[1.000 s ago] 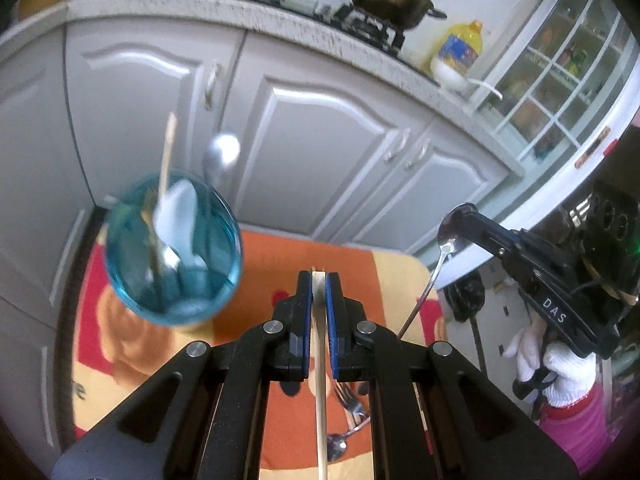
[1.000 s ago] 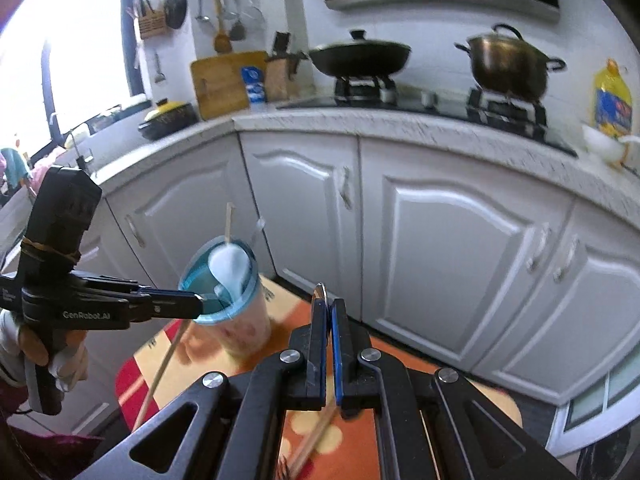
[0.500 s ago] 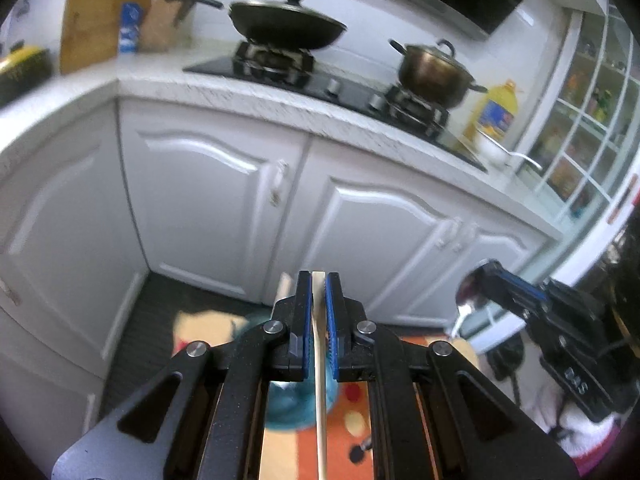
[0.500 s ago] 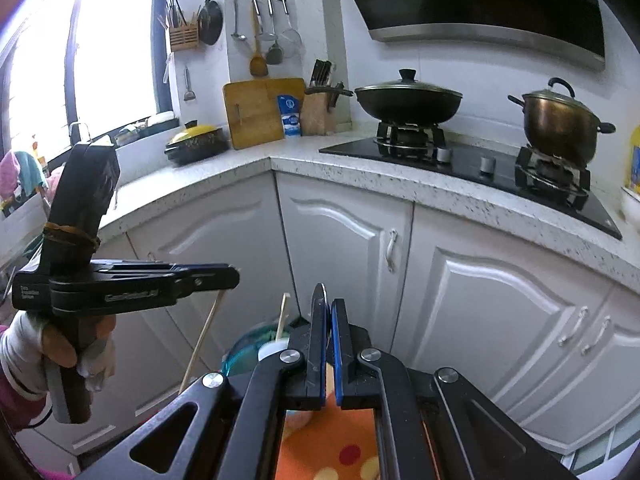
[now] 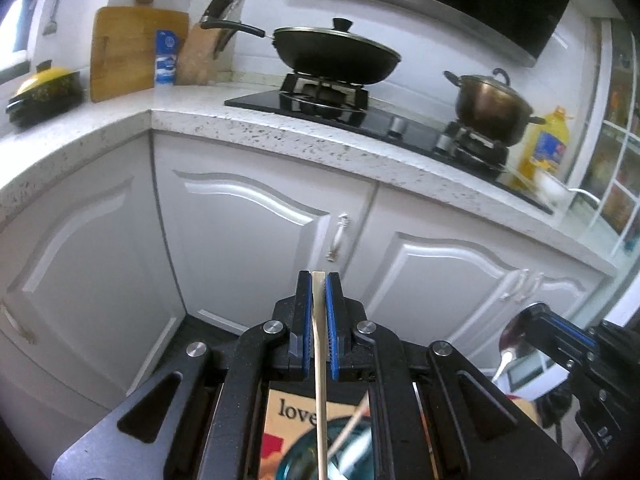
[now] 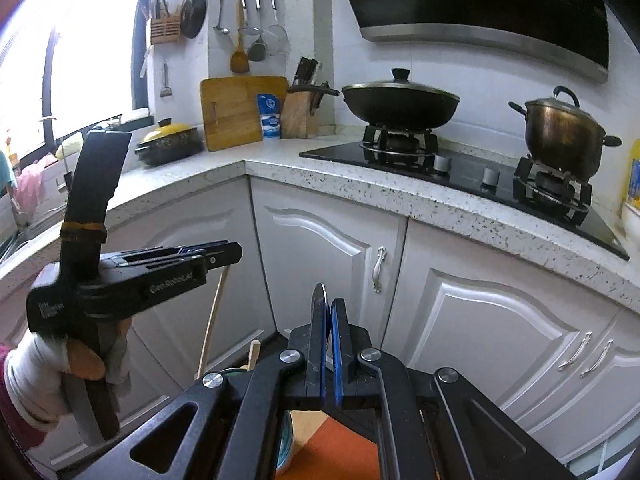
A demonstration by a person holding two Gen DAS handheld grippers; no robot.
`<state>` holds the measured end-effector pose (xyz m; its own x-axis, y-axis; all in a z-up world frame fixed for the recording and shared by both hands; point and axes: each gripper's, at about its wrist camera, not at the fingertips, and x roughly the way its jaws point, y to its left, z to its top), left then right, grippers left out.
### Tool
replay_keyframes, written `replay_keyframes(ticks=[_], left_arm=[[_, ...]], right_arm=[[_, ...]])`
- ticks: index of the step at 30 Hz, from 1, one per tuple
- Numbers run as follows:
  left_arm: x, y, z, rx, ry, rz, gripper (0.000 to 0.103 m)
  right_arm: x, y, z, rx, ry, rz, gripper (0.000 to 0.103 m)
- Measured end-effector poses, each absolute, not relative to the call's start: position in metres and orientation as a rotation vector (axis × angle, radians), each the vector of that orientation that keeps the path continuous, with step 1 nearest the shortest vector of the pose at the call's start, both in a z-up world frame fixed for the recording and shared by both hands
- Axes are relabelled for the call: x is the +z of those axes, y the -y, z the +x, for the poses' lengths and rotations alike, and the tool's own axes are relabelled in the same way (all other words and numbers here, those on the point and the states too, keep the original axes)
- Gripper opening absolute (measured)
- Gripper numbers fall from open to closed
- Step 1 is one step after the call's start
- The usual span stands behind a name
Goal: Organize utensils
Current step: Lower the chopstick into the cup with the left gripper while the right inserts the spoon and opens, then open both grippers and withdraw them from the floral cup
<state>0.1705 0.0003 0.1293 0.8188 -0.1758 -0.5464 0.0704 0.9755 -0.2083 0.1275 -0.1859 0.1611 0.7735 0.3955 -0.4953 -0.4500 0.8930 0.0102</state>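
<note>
**Both claws raised above the cup, each gripping a utensil**

Since the earlier frames both views have swung upward: the blue cup, formerly plain in the left view, now shows only at the bottom edge, and the cabinets and stove fill the pictures.

Left claw [image 5: 319, 312]: clenched on a pale wooden chopstick [image 5: 320, 376], which runs down between the blue pads toward the blue cup [image 5: 308, 468]. The cup sits directly below this claw, on a printed orange mat [image 5: 288, 412]; a second stick [image 5: 350, 432] leans out of the cup. In the right view the same claw [image 6: 230, 250] stands left of the cup, the chopstick [image 6: 212, 320] hanging beneath it, with a white-gloved hand [image 6: 60, 376] on its handle.

Right claw [image 6: 328, 320]: clenched on a metal spoon [image 6: 323, 296], only its edge showing between the pads. In the left view the spoon [image 5: 516, 338] bowl shows at that claw's tip, right of the cup.

Beyond the cup: white cabinet doors [image 5: 256, 248], then the tabletop [image 5: 280, 132] carrying a black wok [image 5: 336, 54] and a metal pot [image 5: 492, 106].
</note>
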Motion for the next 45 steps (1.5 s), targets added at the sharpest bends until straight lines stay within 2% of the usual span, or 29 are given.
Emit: replay_keyframes(ticks=[14,25,26,27,28,29,30,31,45], left_arm=[[0.087,0.0,0.154,-0.105,-0.6,-0.161,0.005],[0.073,0.005,0.126,-0.152,-0.722,-0.176,0.005],[0.072,0.005,0.124,-0.154,-0.728,-0.179,0.005],[0.071,0.005,0.122,-0.158,-0.739,-0.186,0.008],[0.071,0.004,0.122,-0.159,-0.746,-0.191,0.01],[0.071,0.003,0.119,-0.157,-0.755,-0.202,0.017],[0.071,0.002,0.118,-0.157,-0.758,-0.21,0.025],[0.072,0.001,0.117,-0.159,-0.758,-0.218,0.026],[0.09,0.004,0.066,-0.18,-0.779,-0.238,0.035]], right_arm=[[0.116,0.172,0.124,0.482,-0.582,-0.163,0.002],[0.091,0.169,0.123,0.574,-0.691,-0.077,0.006],[0.091,0.17,0.124,0.575,-0.699,-0.063,0.009],[0.091,0.171,0.124,0.57,-0.704,-0.055,0.012],[0.091,0.172,0.123,0.568,-0.709,-0.052,0.021],[0.091,0.172,0.123,0.572,-0.711,-0.049,0.03],[0.091,0.172,0.121,0.574,-0.714,-0.046,0.031],[0.091,0.172,0.12,0.57,-0.715,-0.05,0.031],[0.09,0.193,0.079,0.513,-0.761,-0.048,0.032]])
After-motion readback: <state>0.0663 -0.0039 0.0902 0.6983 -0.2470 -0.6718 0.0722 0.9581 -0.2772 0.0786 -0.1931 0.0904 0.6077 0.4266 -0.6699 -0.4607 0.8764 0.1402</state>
